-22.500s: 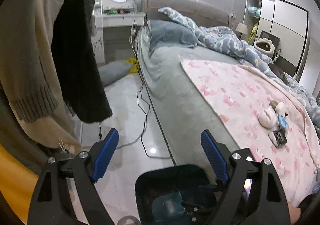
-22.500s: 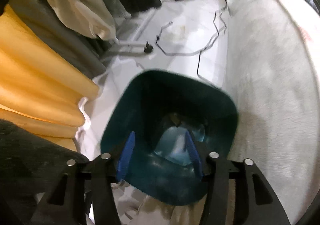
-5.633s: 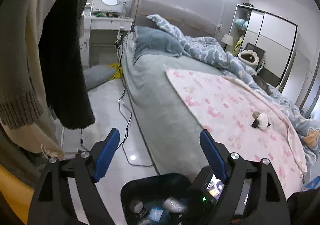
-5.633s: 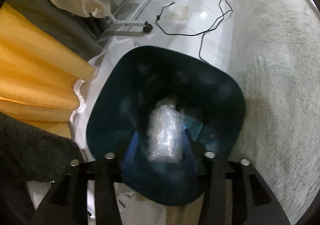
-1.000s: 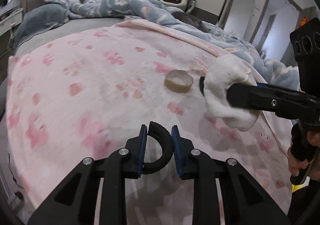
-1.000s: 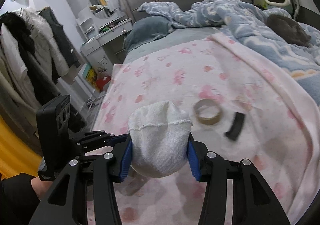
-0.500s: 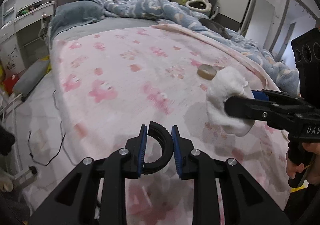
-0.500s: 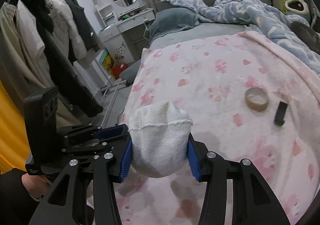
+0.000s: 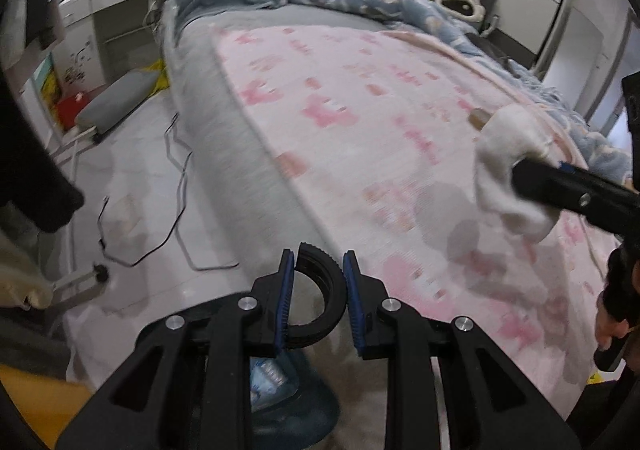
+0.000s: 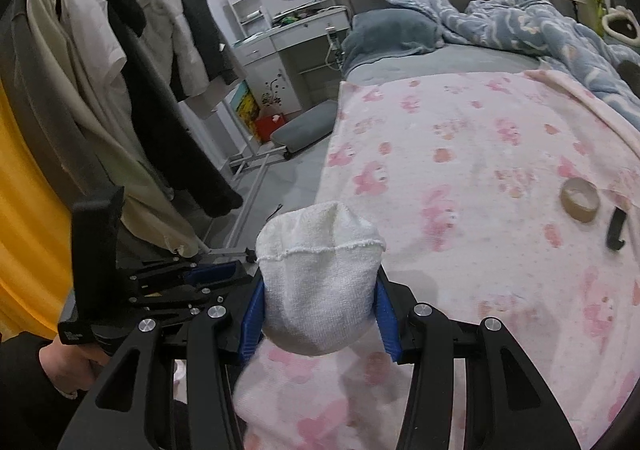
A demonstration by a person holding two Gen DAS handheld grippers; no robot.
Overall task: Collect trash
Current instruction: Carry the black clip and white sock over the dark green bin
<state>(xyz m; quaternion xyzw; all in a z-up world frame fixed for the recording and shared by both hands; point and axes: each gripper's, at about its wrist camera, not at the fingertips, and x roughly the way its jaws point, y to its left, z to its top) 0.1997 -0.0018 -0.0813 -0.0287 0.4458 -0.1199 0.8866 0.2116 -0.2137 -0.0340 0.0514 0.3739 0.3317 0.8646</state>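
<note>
The right gripper [image 10: 319, 312] is pinching a soft white sock [image 10: 318, 282] at mid-bundle, above the bed [image 10: 460, 178] edge; it looks light and squashy, so a firm squeeze suits it. The left gripper [image 9: 318, 304], jaws clamped on a stiff black half-ring [image 9: 320, 290], is hovering beside the bed, over the bin [image 9: 288, 402]

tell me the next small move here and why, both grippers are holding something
Probably lower the left hand-held gripper a little toward the dark bin visible just beneath it, then open it. It is shut on the black curved piece, and the bin's opening lies almost directly below. The right hand-held gripper, shut on the white sock, sits over the pink blanket, so it would likely follow.
</note>
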